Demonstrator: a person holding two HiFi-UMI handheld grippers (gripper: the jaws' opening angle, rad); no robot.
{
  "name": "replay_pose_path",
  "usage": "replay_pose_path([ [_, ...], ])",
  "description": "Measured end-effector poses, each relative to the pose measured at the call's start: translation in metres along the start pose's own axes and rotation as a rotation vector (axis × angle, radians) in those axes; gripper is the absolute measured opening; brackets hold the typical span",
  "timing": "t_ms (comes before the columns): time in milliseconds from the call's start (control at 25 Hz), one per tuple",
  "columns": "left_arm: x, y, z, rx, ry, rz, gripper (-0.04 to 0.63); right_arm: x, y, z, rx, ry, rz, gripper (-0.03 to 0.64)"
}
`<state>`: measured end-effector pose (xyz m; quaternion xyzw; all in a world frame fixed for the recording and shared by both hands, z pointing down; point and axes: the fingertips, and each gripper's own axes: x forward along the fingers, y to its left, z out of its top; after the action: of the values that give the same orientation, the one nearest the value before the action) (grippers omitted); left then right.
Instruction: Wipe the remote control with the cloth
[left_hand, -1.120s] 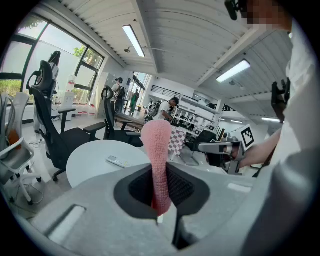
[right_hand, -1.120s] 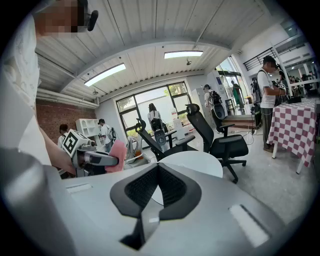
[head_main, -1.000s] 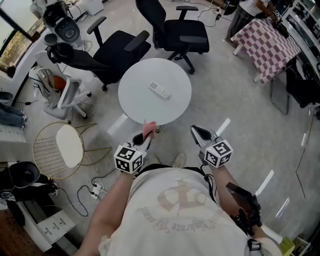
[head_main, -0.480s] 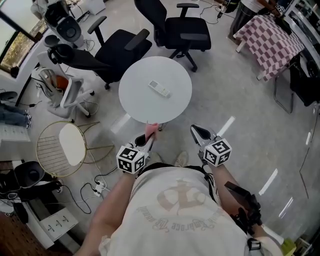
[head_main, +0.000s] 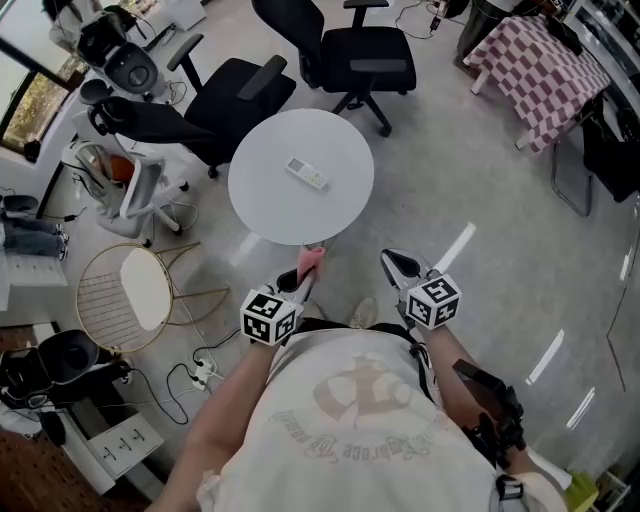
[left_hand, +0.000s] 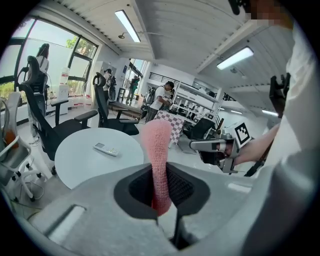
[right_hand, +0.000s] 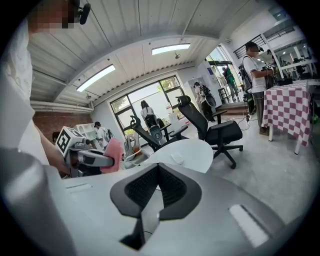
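Observation:
A white remote control (head_main: 307, 174) lies near the middle of the round white table (head_main: 262, 210). My left gripper (head_main: 303, 276) is shut on a pink cloth (head_main: 313, 259), whose tip reaches the table's near edge in the head view. In the left gripper view the pink cloth (left_hand: 157, 155) stands upright between the jaws, with the remote control (left_hand: 107, 149) ahead on the table (left_hand: 80, 162). My right gripper (head_main: 398, 266) hangs to the right of the table, shut and empty. Its closed jaws (right_hand: 157, 167) point toward the table (right_hand: 192, 150) and the remote control (right_hand: 176, 159).
Black office chairs (head_main: 365, 50) stand behind the table, another (head_main: 190, 110) at its left. A wire stool (head_main: 125, 295) and cables (head_main: 195, 375) lie at the left on the floor. A checked table (head_main: 545, 65) stands at the far right. People stand in the distance (right_hand: 256, 75).
Both grippers have moved forward toward the table and a little down. The cloth's tip now overlaps the table's near edge. Both stay shut.

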<state>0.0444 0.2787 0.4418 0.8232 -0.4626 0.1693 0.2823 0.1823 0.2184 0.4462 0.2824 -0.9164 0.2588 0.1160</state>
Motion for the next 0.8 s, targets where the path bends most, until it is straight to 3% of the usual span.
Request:
replay_pose_path([
  [520,0.017,-0.021,0.008,0.036,0.023,0.027,0.029,-0.005,-0.018,-0.011,0.014,0.032,0.036,0.006],
  [800,0.010,0.002,-0.004,-0.018,0.038,0.062,0.029,0.017,-0.021,-0.014,0.021,0.060,0.043,0.006],
])
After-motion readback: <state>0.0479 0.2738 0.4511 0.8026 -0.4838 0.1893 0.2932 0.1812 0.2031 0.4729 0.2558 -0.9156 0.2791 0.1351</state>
